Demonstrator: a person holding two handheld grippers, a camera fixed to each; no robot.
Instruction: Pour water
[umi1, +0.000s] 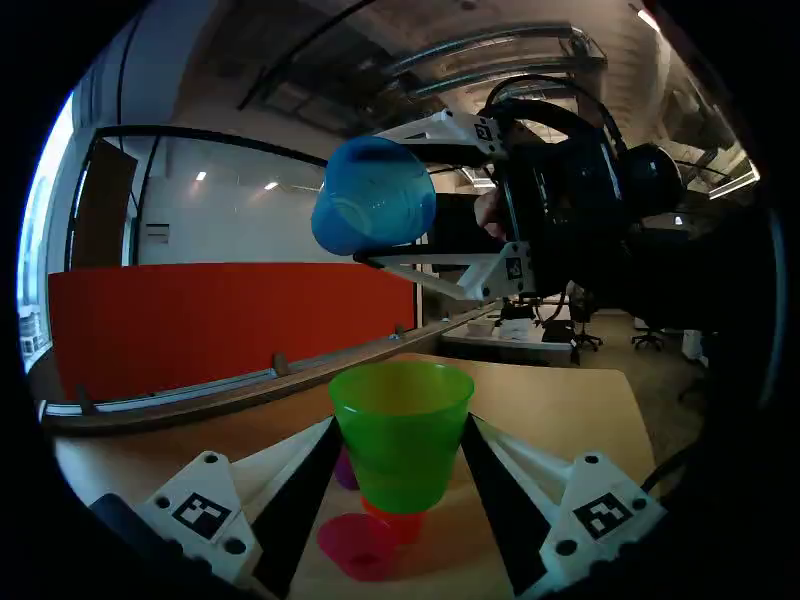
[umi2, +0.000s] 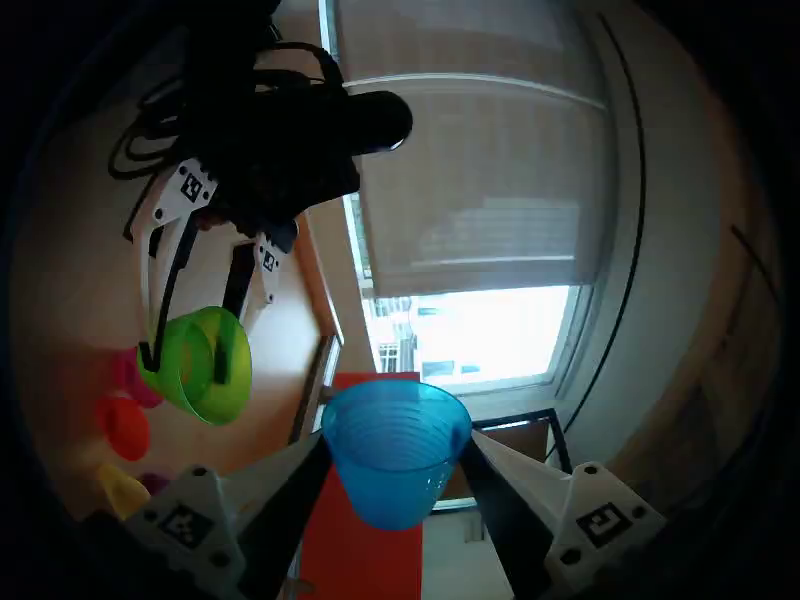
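Left gripper view showed the left gripper (umi1: 401, 424) clamped on a translucent green plastic cup (umi1: 402, 460), upright above the wooden table (umi1: 560, 400); higher and beyond it, the right gripper (umi1: 378, 200) pressed both fingers on a translucent blue plastic cup (umi1: 372, 195), tipped well over; a small pink plastic cup (umi1: 358, 545) sat on the table below; water in either cup could not be made out; such thin, tapered plastic probably was light, smooth and apt to flex or slip, so a moderate squeeze at mid-wall, below the rim, seemed the safest hold
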